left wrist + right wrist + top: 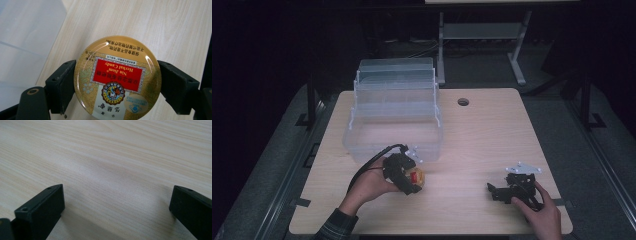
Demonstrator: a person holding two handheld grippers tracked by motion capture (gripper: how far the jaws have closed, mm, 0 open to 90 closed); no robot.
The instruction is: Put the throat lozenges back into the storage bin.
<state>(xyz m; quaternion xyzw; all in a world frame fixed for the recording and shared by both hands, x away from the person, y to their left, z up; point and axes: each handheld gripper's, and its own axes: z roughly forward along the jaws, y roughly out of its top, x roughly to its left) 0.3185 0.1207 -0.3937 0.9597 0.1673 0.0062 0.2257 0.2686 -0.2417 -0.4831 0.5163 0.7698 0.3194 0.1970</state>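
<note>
A round gold candy tin (117, 78) with a red label sits between the two black jaws of my left gripper (116, 85), which press on its left and right rims. From above, the tin (418, 177) shows just in front of the clear box, at the tip of my left gripper (410, 181). My right gripper (494, 192) rests low over the table at the front right, held by a hand. In the right gripper view, my right gripper (116, 207) has its jaws wide apart with bare wood between them.
A clear plastic storage box (357, 142) with its tiered lid raised stands at the back left of the wooden table (492, 135). A round cable hole (463, 102) lies at the table's far edge. A corner of the box (25, 37) shows beside the tin.
</note>
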